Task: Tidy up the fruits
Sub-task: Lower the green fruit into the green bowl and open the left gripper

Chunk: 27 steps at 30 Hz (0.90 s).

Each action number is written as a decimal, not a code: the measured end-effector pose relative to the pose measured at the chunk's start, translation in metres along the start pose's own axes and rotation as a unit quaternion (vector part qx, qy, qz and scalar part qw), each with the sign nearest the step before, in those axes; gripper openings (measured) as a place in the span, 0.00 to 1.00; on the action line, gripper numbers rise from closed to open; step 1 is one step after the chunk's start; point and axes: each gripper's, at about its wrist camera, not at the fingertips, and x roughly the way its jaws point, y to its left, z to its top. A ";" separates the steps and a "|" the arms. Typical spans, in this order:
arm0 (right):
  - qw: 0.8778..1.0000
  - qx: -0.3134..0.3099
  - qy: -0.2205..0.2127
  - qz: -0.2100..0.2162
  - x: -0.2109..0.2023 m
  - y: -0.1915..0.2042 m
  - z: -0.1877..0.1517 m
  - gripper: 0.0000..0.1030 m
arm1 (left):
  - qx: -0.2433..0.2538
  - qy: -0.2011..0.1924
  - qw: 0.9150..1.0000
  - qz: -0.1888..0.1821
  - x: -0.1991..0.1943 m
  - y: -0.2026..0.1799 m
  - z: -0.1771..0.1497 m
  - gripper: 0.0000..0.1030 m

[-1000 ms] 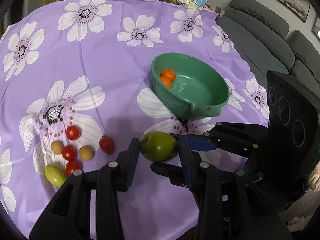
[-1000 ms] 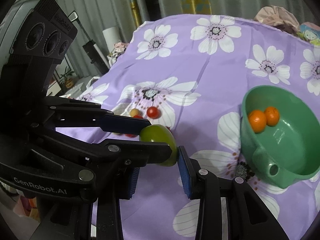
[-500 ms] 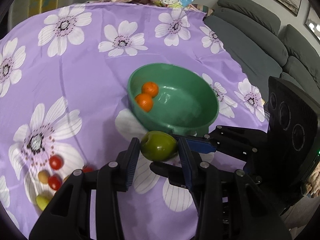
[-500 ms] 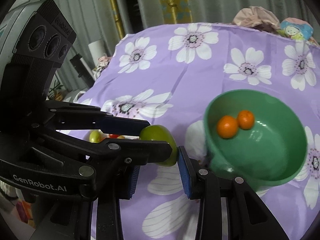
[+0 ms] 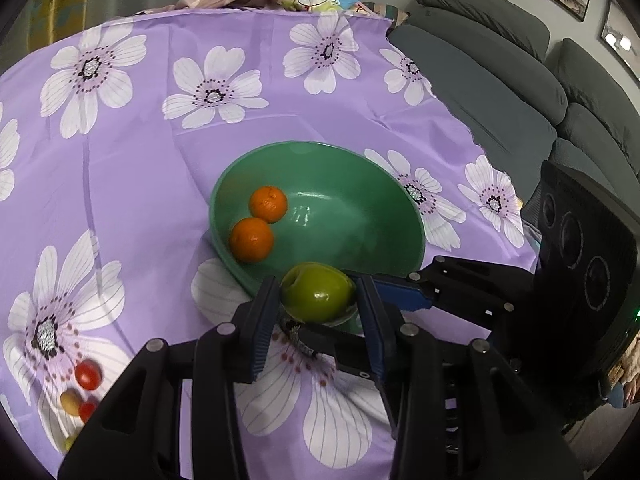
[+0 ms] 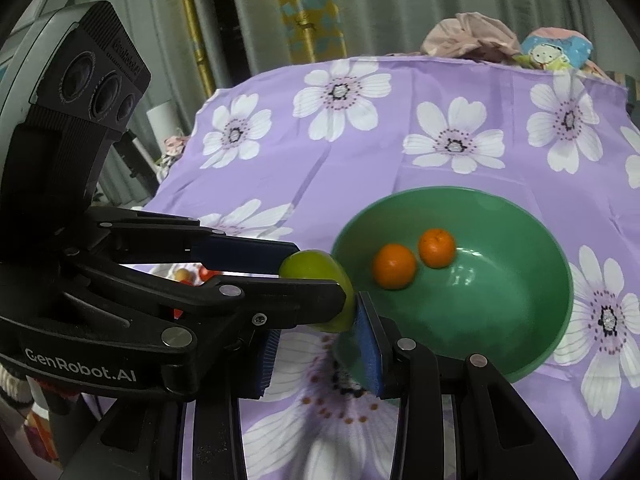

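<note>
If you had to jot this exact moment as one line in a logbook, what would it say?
step: carrying green fruit to green bowl | left gripper: gripping it | right gripper: gripping it too | bowl: two oranges | fruit: at near rim

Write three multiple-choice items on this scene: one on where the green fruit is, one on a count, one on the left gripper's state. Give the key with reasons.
1. Where is the green fruit?
A. At the bottom of the bowl
B. Held up by the near rim of the green bowl
C. On the floor

2. How many oranges lie in the bowl?
A. One
B. Four
C. Two

3. The left gripper is:
A. Shut on the green fruit
B. Wide open and empty
C. Shut on an orange

Key: B, the fruit sits between gripper pads at the rim; C, two oranges touch inside; A, both pads press on the fruit.
</note>
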 end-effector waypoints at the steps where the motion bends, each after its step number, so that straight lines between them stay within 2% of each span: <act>1: 1.000 0.003 0.000 -0.001 0.000 -0.003 0.000 0.37 | 0.002 0.001 1.000 0.000 0.003 -0.001 0.002 0.38; 12: 1.000 0.014 -0.002 -0.018 0.006 -0.024 0.007 0.37 | -0.003 0.004 1.000 -0.018 0.023 0.002 0.019 0.38; 27: 0.999 0.026 0.030 -0.033 0.024 -0.040 0.008 0.37 | -0.025 0.024 0.999 -0.022 0.049 0.008 0.023 0.39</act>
